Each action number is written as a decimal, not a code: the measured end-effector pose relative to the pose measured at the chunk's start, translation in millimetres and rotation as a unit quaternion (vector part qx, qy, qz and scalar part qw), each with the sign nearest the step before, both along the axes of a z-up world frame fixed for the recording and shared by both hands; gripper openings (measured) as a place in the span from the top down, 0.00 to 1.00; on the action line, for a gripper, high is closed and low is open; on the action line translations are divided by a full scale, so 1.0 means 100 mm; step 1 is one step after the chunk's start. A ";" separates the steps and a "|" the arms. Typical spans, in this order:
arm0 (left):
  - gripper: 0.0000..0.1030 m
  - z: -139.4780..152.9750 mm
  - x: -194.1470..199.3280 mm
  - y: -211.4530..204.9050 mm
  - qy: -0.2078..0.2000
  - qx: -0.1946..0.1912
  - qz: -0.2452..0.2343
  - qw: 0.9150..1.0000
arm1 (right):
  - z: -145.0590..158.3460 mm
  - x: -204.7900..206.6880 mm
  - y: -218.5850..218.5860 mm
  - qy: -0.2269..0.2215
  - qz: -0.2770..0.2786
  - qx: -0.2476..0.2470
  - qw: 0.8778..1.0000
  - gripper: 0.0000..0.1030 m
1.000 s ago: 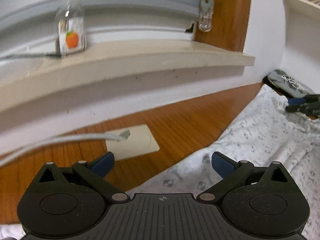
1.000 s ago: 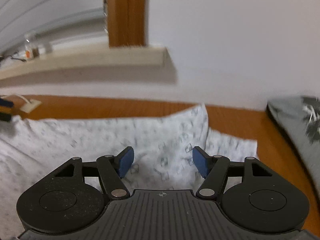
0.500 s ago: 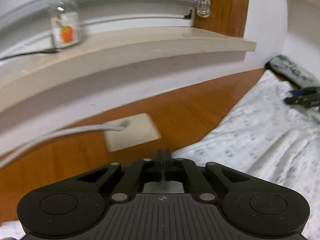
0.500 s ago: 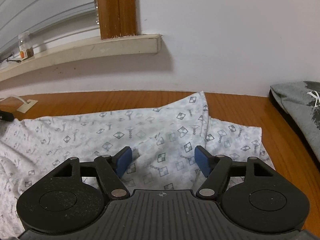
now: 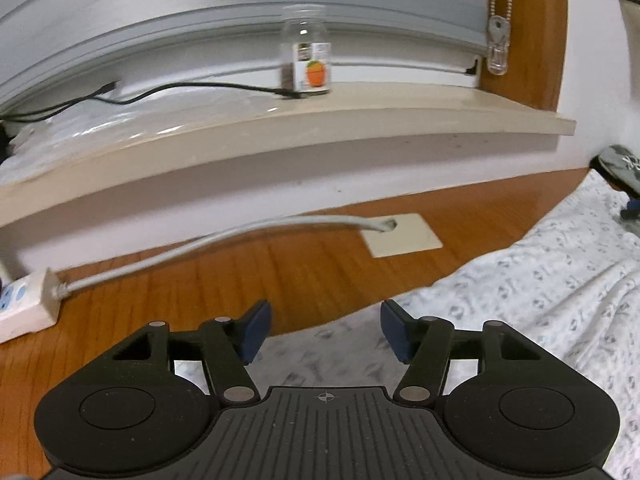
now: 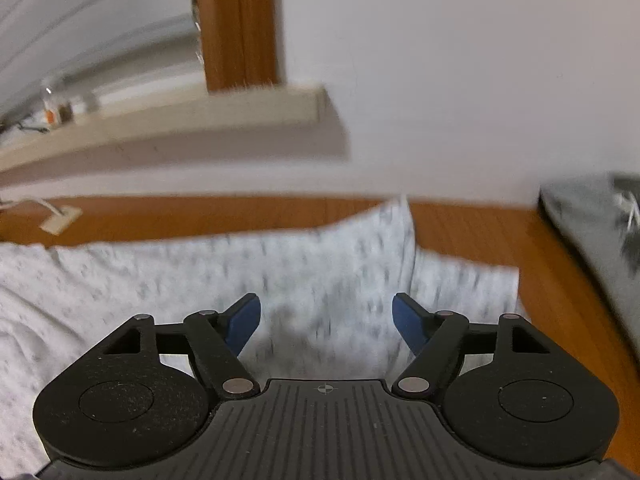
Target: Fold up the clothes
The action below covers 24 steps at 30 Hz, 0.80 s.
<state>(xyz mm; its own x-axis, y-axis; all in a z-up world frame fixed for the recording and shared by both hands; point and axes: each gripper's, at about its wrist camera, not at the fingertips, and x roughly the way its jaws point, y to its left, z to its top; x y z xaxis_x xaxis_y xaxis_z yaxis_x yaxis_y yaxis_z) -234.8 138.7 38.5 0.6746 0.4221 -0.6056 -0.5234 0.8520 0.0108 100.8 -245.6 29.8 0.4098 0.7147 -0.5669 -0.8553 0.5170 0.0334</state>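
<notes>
Carrying everything: a wooden floor (image 5: 304, 276), running across the middle of both views. Lying on it, lower right of the left wrist view, a white patterned garment (image 5: 560, 280), spreading across the lower half of the right wrist view. Sitting flat at centre right, a cream floor plate (image 5: 404, 238) with a grey cable (image 5: 224, 238) arching to a white power strip (image 5: 24, 304) at far left. Resting at the right edge, probably another garment, a grey folded cloth (image 6: 592, 216), blurred.
</notes>
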 end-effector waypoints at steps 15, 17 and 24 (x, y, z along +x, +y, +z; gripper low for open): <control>0.24 -0.23 0.33 -0.16 -0.012 -0.020 -0.051 0.998 | -0.12 0.89 0.38 0.064 -0.100 0.018 0.993 0.97; 0.24 -0.24 0.31 -0.15 -0.018 -0.025 -0.046 0.998 | -0.12 0.93 0.30 0.060 -0.130 0.027 0.989 0.98; 0.22 -0.23 0.36 -0.26 -0.003 0.008 -0.050 0.999 | 0.05 0.79 0.11 0.041 -0.101 0.034 0.993 0.92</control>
